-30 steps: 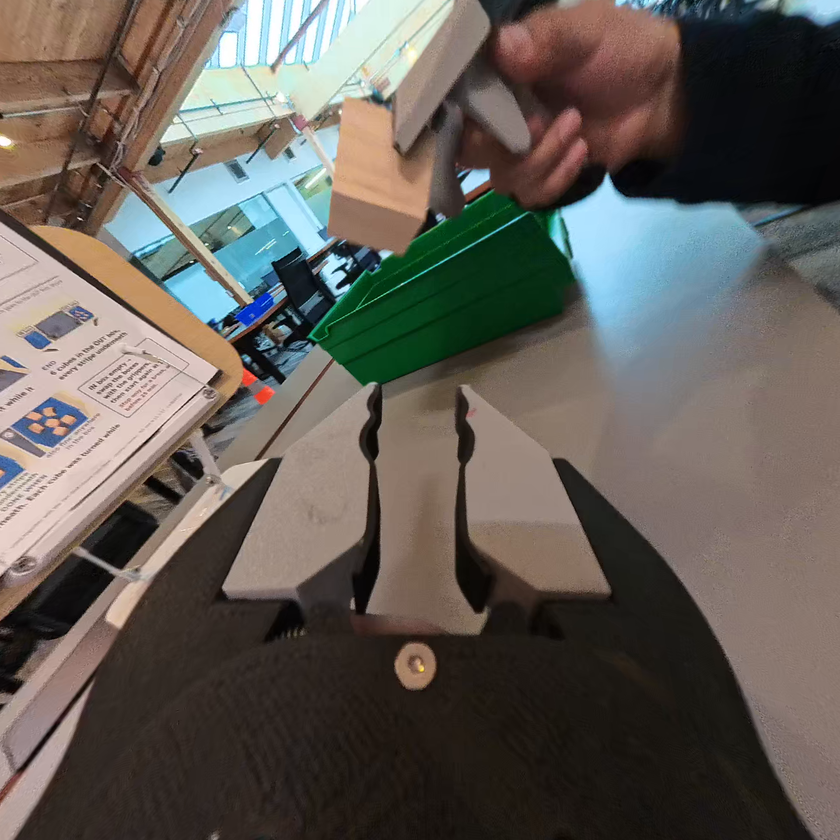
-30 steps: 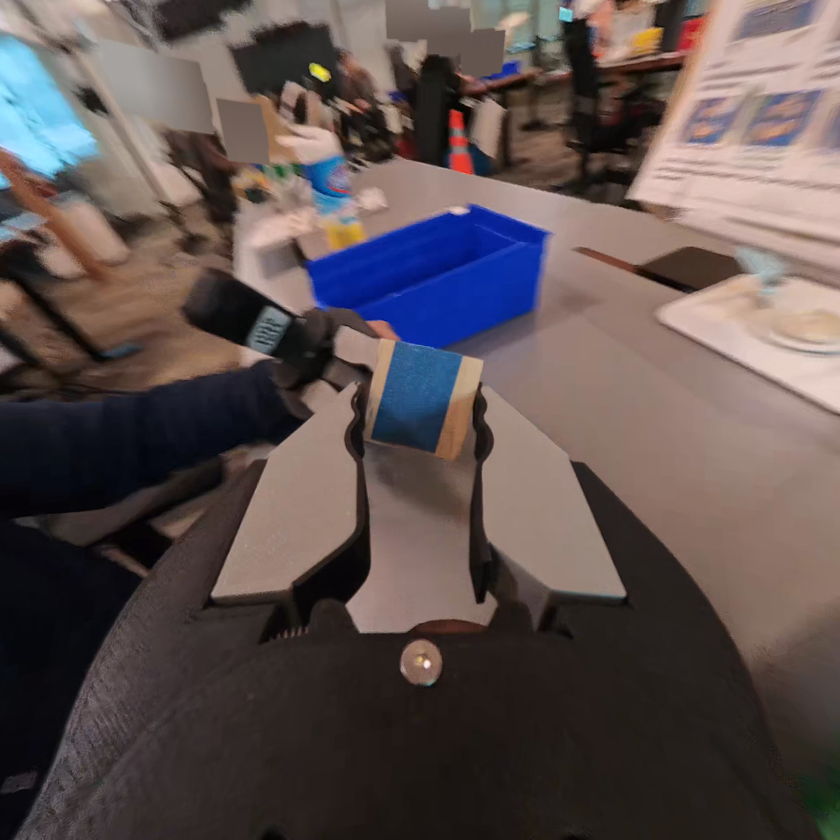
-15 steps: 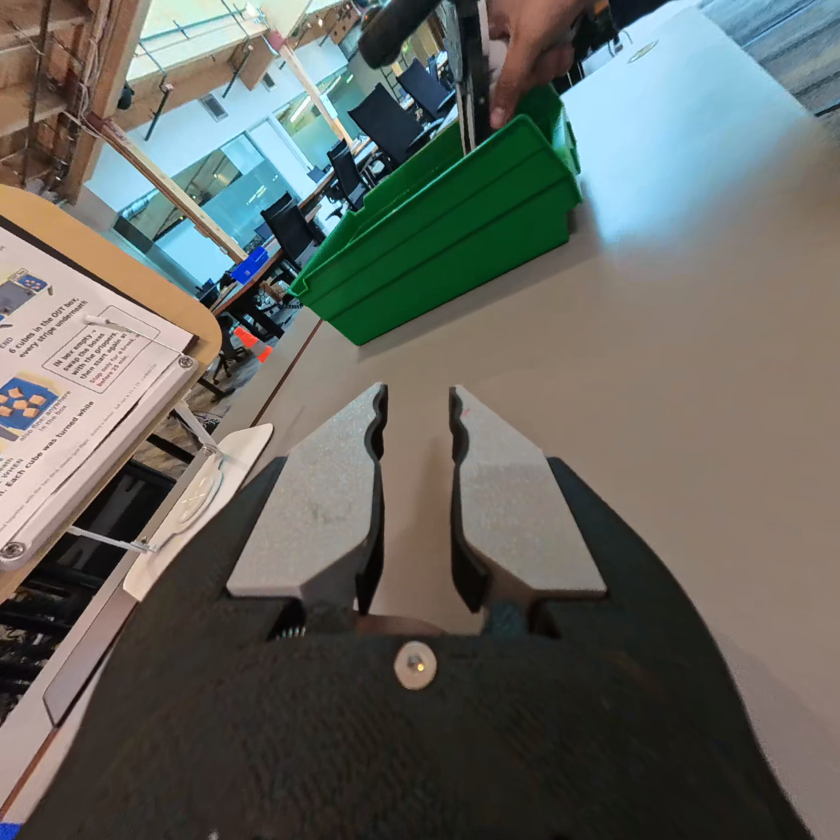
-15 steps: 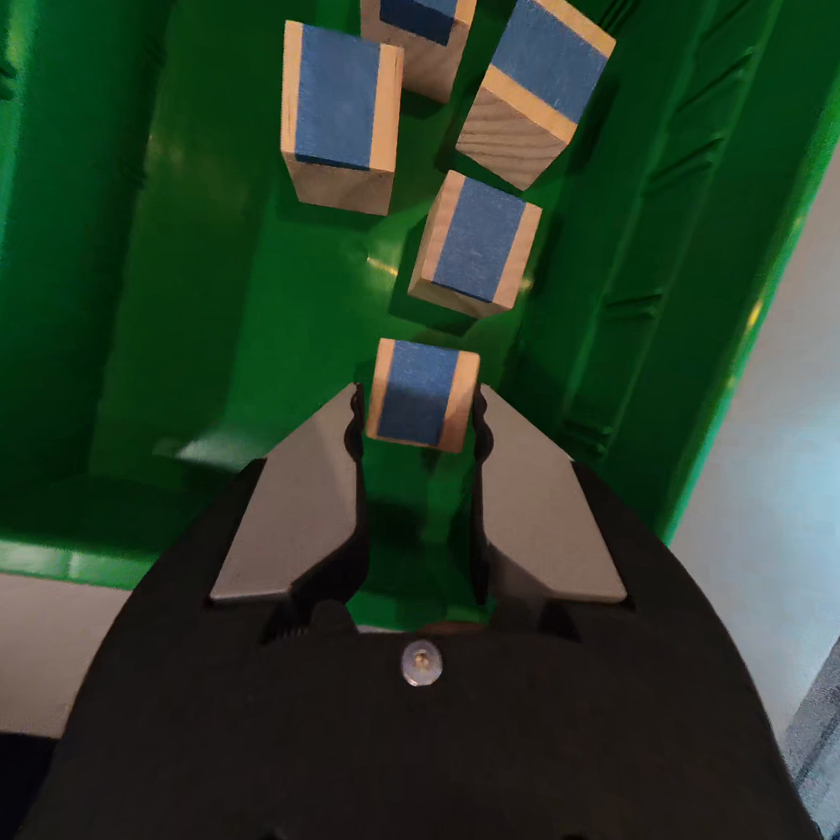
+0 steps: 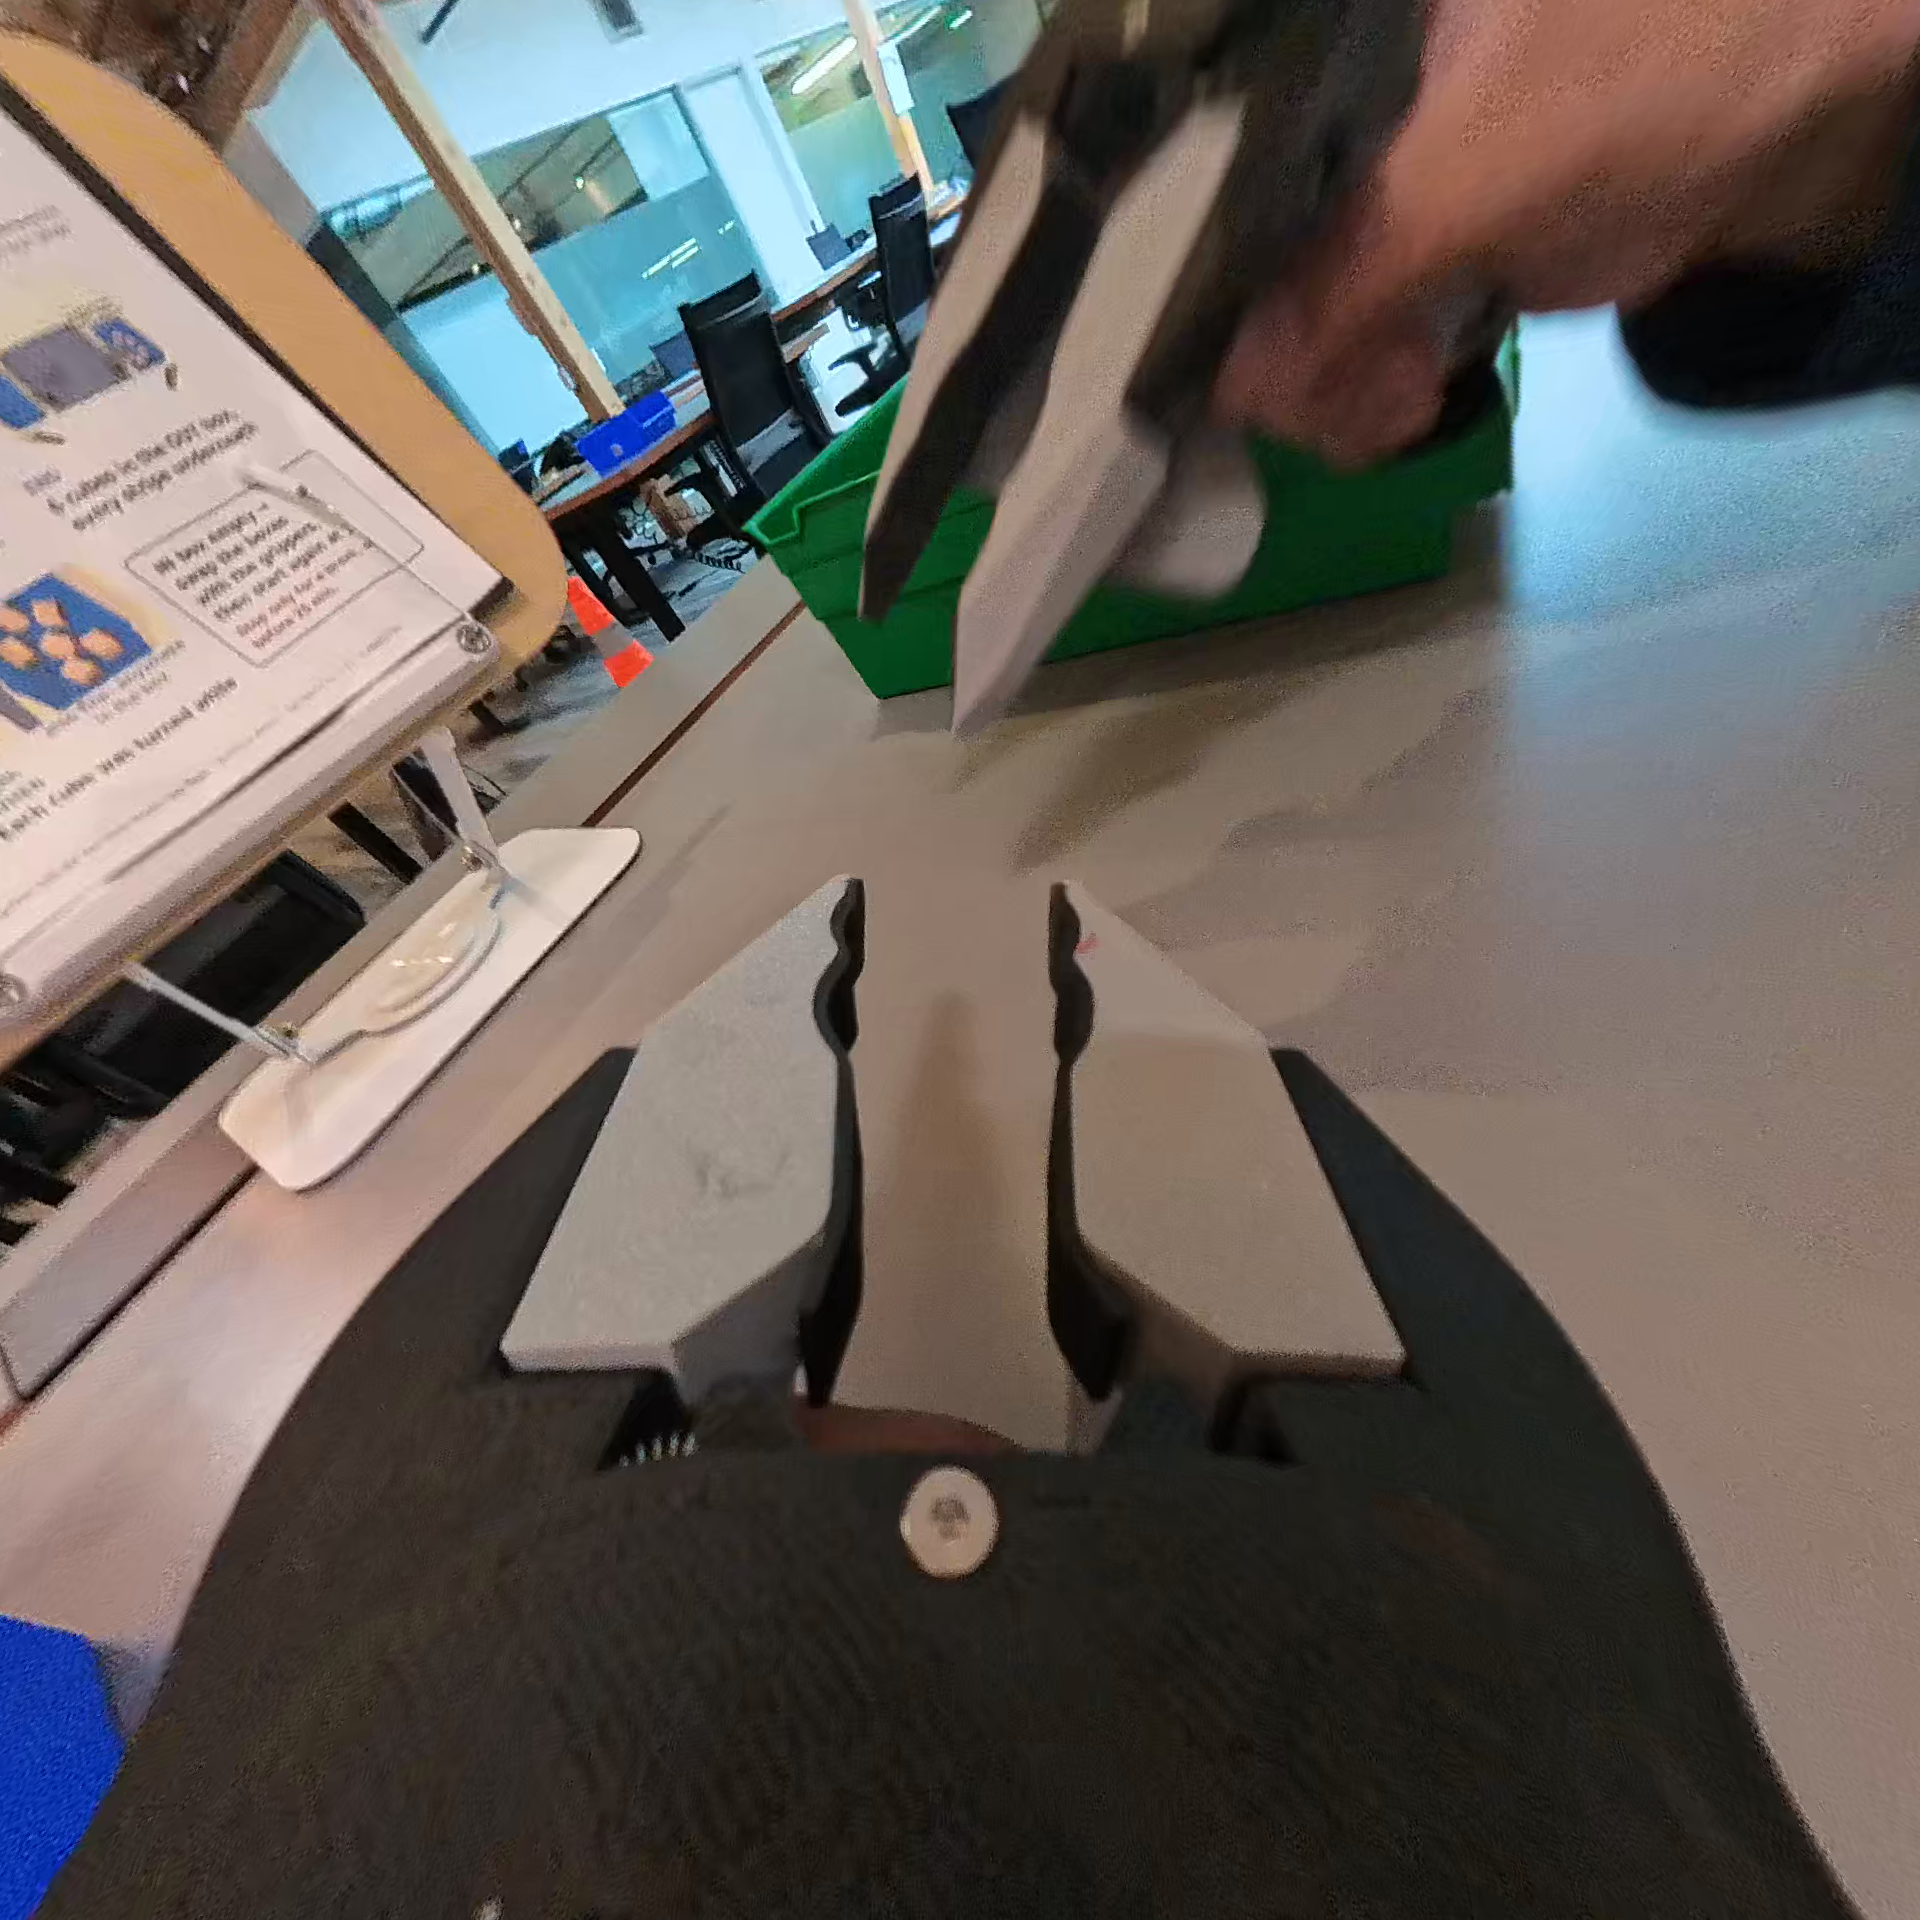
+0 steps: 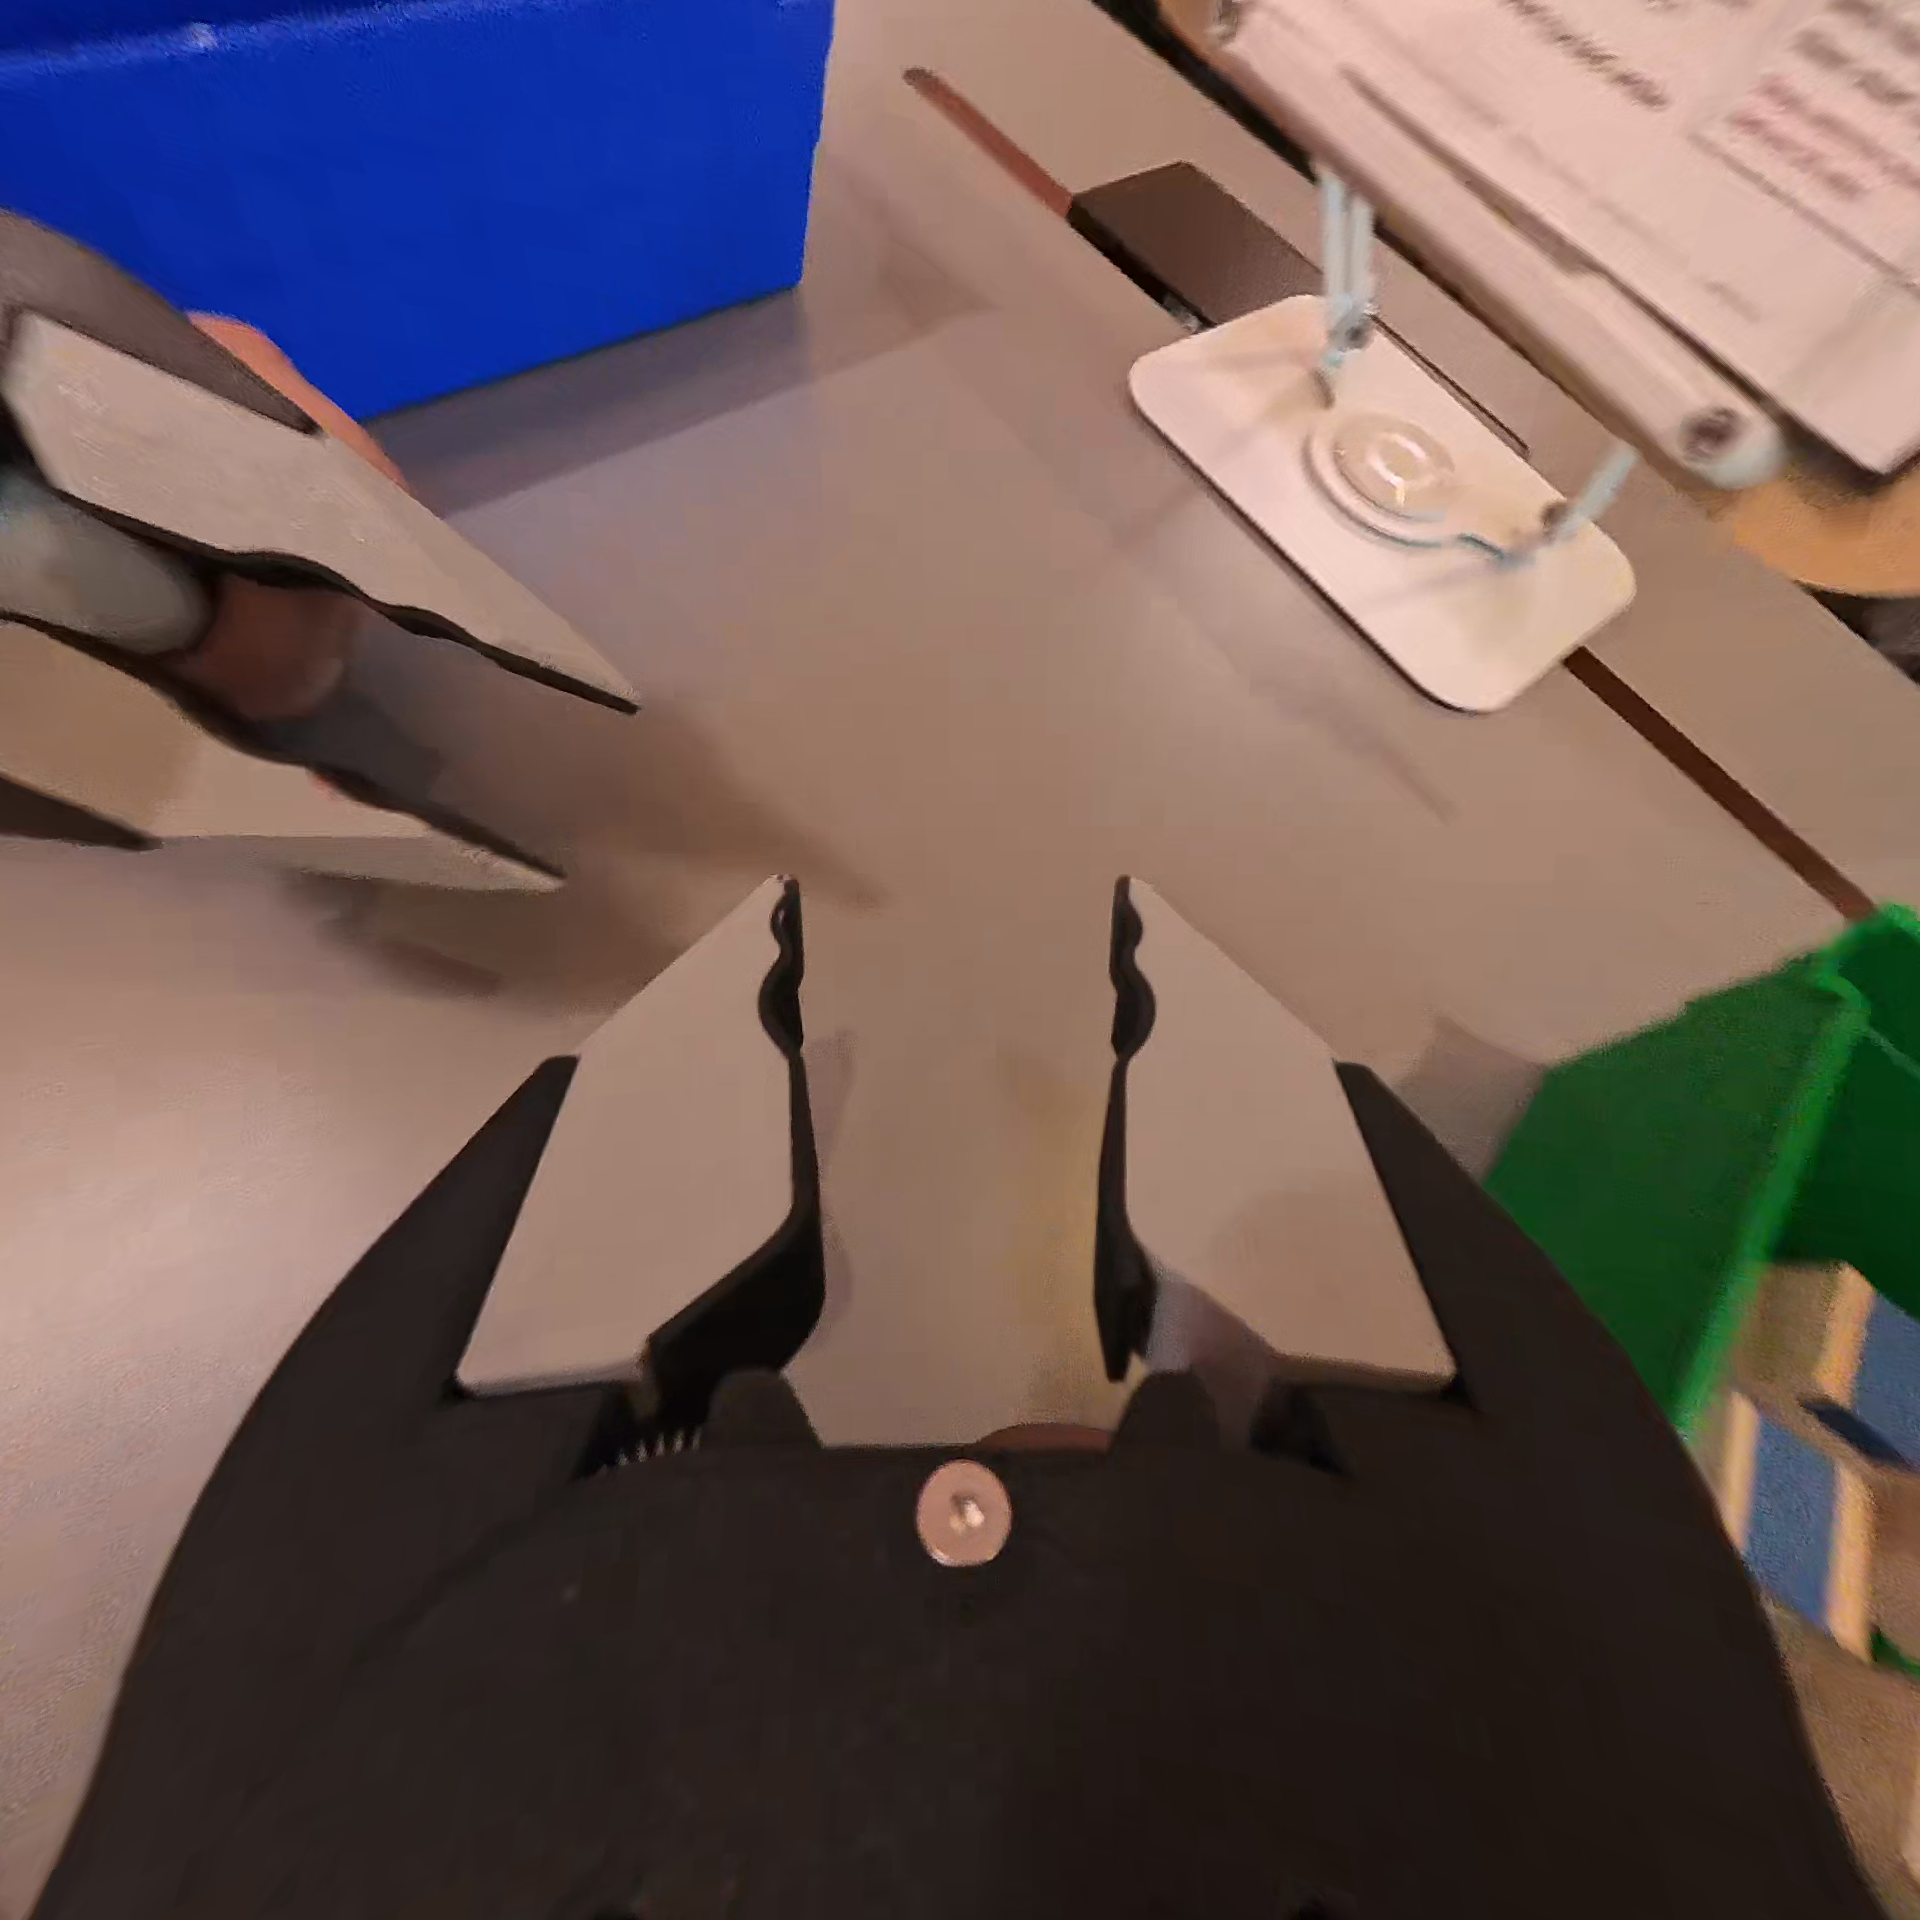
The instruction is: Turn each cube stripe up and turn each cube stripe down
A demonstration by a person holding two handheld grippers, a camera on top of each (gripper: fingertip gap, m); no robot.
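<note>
1. left gripper [image 5: 954, 904] is hovering over the grey table [image 5: 1507, 935], jaws parted, gripping nothing.
2. right gripper [image 6: 951, 894] is also hanging above the table with jaws apart and empty; the left wrist view is showing it blurred in a hand [image 5: 1558, 197], in front of the green bin [image 5: 1340, 540].
3. cubes [image 6: 1808, 1455], blue stripes showing, are sitting in the green bin at the right edge.
4. a blue bin [image 6: 416, 156] is standing at far left; a sign stand [image 6: 1382, 499] is sitting at the far edge.

Table [image 6: 935, 582] mid open; blue bin [image 6: 416, 156], stand base [image 6: 1382, 499] (rear) flank.
</note>
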